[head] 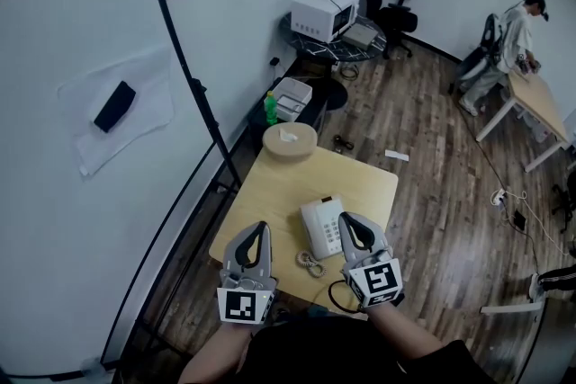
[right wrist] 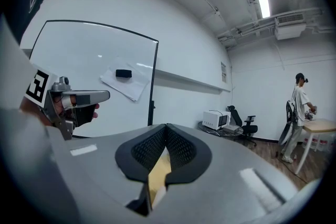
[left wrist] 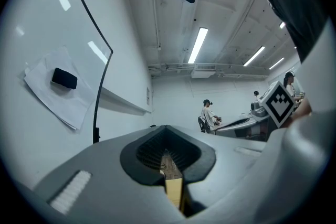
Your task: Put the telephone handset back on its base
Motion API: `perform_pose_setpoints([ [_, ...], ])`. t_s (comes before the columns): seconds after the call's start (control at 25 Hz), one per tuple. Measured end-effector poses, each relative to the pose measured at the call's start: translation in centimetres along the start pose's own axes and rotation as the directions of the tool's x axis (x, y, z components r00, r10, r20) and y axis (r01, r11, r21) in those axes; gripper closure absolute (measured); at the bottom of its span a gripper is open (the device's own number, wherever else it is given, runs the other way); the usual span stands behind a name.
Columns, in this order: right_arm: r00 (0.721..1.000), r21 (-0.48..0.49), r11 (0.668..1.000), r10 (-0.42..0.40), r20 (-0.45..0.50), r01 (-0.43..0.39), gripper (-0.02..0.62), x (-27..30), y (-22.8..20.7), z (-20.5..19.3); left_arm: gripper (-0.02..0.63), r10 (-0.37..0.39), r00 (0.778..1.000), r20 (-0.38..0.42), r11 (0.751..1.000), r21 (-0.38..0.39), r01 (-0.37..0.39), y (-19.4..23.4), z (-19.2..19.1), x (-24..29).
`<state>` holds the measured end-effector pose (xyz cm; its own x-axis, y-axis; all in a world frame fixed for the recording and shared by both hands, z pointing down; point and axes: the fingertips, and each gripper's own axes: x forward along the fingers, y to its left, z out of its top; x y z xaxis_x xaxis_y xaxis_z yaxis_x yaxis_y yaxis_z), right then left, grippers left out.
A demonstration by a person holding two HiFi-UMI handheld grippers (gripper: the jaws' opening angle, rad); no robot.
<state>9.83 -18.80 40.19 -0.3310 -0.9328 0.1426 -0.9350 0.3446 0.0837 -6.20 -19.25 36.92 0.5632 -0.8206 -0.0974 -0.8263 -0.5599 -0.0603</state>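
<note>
A white telephone (head: 321,227) sits on the light wooden table (head: 279,184). Its handset (head: 312,226) appears to lie along the left side of the base, beside the keypad. The coiled cord (head: 310,263) loops on the table in front of it. My right gripper (head: 346,217) (right wrist: 167,126) is shut and empty, held over the phone's right edge. My left gripper (head: 261,226) (left wrist: 165,127) is shut and empty, left of the phone above bare tabletop. Through each pair of jaws only table surface shows.
A round wooden block (head: 289,140) stands at the table's far end. Behind it are a green bottle (head: 269,108), a printer (head: 291,96) and a microwave (head: 324,12). A whiteboard with an eraser (head: 114,106) lines the left. A person (head: 513,40) works at a far desk.
</note>
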Motion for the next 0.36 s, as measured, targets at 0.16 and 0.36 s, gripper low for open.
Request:
perform_pose_setpoints([
  [0.16, 1.0, 0.005, 1.0, -0.002, -0.007, 0.002, 0.588, 0.13, -0.12, -0.03, 0.606, 0.002, 1.0, 0.0, 1.0, 0.0, -0.002, 0.17, 0.01, 0.13],
  [0.36, 1.0, -0.007, 1.0, 0.0, 0.002, 0.0, 0.588, 0.06, -0.29, 0.18, 0.606, -0.001, 1.0, 0.001, 1.0, 0.008, 0.001, -0.08, 0.21, 0.33],
])
